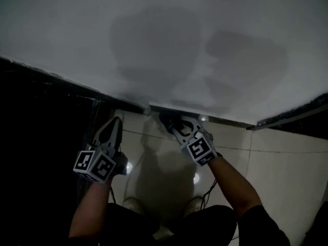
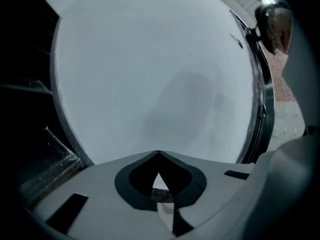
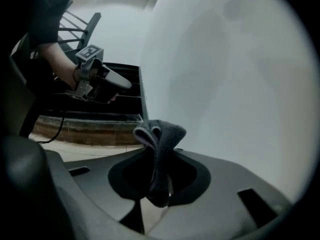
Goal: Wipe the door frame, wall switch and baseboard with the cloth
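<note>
The white wall meets the tiled floor at a dark strip, probably the baseboard. The right gripper, clamped on the grey cloth, should press it flat and drag along that strip. Only the right gripper view shows the cloth clearly. The left gripper has its jaws together, empty.

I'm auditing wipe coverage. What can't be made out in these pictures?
- Wall switch: in no view.
- Door frame: head view, left side too dark.
- Whether the cloth touches the baseboard: head view, the right gripper covers the spot.
</note>
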### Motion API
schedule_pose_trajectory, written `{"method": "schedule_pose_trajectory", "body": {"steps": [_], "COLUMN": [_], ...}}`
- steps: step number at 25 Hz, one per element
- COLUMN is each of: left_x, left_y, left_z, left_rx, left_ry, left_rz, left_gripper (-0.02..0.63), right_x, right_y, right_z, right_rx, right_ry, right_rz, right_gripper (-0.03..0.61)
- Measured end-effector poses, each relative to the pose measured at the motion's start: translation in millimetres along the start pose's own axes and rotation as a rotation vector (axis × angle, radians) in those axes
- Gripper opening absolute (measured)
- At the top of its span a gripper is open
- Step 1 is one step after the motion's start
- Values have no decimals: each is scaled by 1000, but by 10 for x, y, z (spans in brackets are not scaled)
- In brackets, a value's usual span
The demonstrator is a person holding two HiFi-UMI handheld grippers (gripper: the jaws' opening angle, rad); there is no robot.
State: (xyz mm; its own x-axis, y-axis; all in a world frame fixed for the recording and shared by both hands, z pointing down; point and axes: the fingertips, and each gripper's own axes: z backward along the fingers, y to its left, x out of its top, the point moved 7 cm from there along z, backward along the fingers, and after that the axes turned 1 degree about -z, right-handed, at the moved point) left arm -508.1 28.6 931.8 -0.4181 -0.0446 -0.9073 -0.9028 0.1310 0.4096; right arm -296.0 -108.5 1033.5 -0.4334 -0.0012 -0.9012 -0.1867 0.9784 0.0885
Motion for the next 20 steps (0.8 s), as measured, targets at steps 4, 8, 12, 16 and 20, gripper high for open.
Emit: {"method": "schedule_pose_trajectory", "body": {"steps": [4,8,12,16,20], "left_x": [-216,-320,-122,-36,41], "left_y": [23,204,233,124,174], "left_z": [16,167,388,457,521], "left_rx": [64,132,133,52,48], "left_ry": [100,196,152,154,156], "left_rz": [20,40,50,-57,-125], "left_gripper": [-9,-8,-8,-8,-8], "right_x": [-253,-469,-447,-575,-637], "right_y": [68,295,344,251,189], "right_z": [-301,-722,-1122,-1415,-1480], "right_rx": [-37,-65,-114,-180,-257], "right_ry": [7,45,66,95,132], "right_rz": [-123,-121,-47,-84,-64], "right_gripper": [86,86,86,86,86]}}
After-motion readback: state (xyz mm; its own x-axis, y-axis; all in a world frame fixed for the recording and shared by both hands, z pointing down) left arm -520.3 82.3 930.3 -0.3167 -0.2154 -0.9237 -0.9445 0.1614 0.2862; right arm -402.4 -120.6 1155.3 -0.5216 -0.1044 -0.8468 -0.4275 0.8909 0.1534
